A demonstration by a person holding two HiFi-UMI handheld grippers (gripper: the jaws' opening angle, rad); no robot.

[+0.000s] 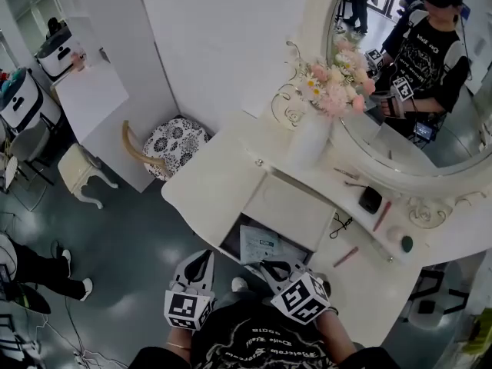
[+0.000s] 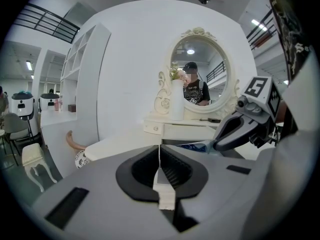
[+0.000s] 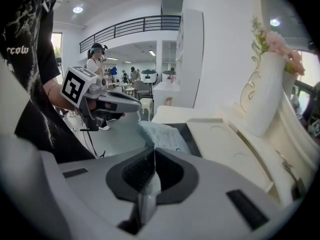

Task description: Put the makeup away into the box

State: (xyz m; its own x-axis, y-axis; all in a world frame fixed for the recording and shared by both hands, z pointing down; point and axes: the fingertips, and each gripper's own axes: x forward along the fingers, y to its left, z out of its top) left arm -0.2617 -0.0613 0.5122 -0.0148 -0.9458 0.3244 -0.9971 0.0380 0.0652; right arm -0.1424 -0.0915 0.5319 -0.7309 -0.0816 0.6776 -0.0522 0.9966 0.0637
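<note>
Left gripper point(image 1: 201, 261), right gripper point(image 1: 270, 270): both pressed together, empty. Slim pink makeup stick point(image 1: 346, 257) on white dressing-table top point(image 1: 207, 187), right of right gripper, lying diagonally, beside open dark drawer box point(image 1: 230, 241). Closer to right; probably reach there.

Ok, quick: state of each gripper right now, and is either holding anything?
Left gripper: closed, nothing held.
Right gripper: closed, nothing held.
</note>
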